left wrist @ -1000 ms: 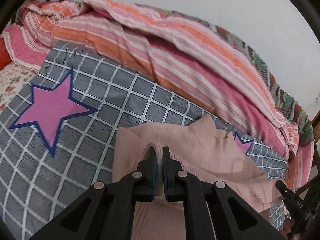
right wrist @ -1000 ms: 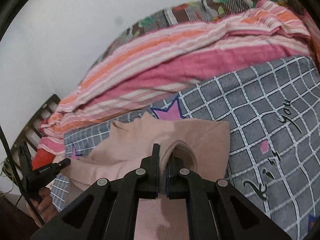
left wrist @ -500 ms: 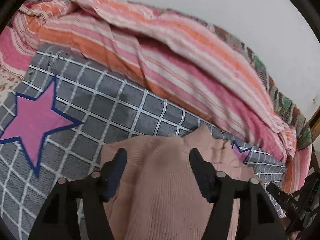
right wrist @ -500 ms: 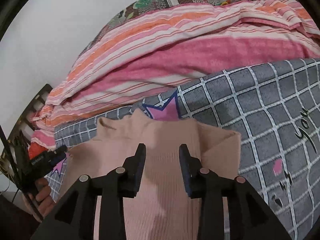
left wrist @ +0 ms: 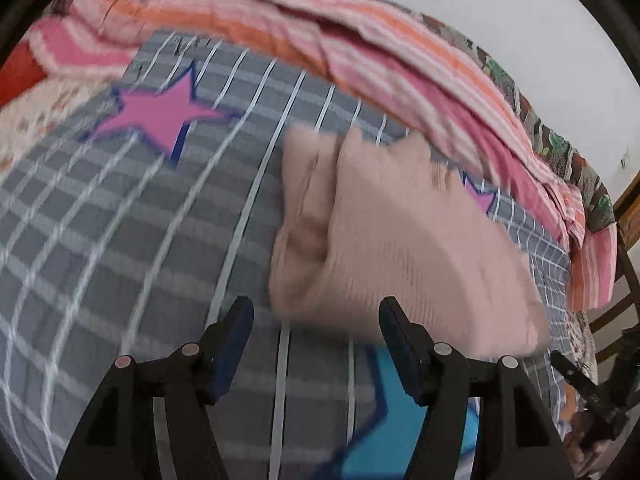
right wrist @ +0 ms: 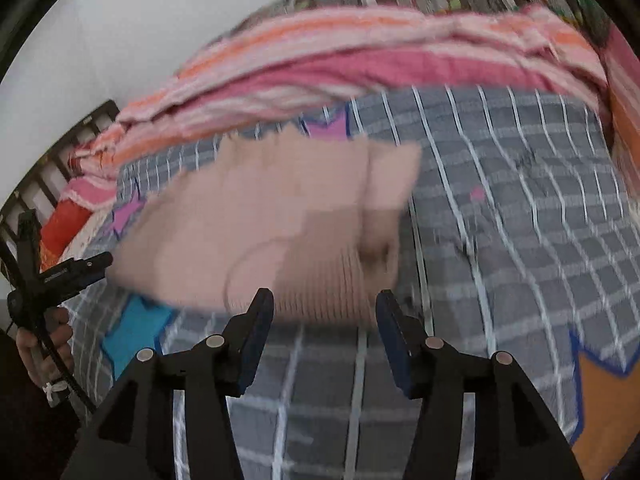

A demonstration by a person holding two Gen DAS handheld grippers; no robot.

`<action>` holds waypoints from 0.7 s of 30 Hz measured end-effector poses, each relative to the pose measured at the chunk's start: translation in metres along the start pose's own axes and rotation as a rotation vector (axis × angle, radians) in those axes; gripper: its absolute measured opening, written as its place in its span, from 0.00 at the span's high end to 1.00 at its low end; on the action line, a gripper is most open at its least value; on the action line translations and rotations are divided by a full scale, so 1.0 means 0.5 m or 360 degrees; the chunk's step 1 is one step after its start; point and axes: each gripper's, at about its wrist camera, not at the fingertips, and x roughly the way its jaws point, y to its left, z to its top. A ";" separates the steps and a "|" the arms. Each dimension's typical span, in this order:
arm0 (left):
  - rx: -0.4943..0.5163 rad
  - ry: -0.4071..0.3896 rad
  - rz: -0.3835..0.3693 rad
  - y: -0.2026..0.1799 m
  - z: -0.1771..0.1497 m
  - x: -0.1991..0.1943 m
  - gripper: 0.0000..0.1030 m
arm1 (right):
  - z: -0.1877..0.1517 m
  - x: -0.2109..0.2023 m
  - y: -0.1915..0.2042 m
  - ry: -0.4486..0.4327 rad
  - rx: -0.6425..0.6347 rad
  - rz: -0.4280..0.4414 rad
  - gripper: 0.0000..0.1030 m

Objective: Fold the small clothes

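Note:
A small pale pink knit sweater (left wrist: 400, 248) lies folded on the grey checked bedspread (left wrist: 120, 240). My left gripper (left wrist: 316, 320) is open and empty, just short of the sweater's near edge. In the right wrist view the same sweater (right wrist: 272, 216) lies ahead of my right gripper (right wrist: 324, 312), which is open and empty at its near edge. Both views are motion-blurred.
A pink and orange striped blanket (left wrist: 360, 52) is bunched along the far side against the white wall. The bedspread carries a pink star (left wrist: 160, 116) and a blue star (right wrist: 132, 328). The other gripper and hand show at the left edge of the right wrist view (right wrist: 44, 280).
Both grippers were shut on the sweater a second ago. They opened, let it go, and have drawn back toward me; the sweater now lies folded on the bedspread.

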 end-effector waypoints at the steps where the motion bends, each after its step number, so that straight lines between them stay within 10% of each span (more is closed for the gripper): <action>1: -0.0030 0.0004 -0.0041 0.005 -0.017 -0.001 0.39 | -0.016 0.003 -0.008 0.0027 0.0035 0.0016 0.49; 15: -0.0151 -0.0088 -0.0095 0.004 0.031 0.077 0.49 | 0.008 0.098 -0.061 0.0016 0.0559 0.0257 0.50; 21: -0.0182 -0.0067 -0.0064 0.003 0.060 0.101 0.82 | 0.046 0.141 -0.070 0.0025 0.0637 0.0211 0.84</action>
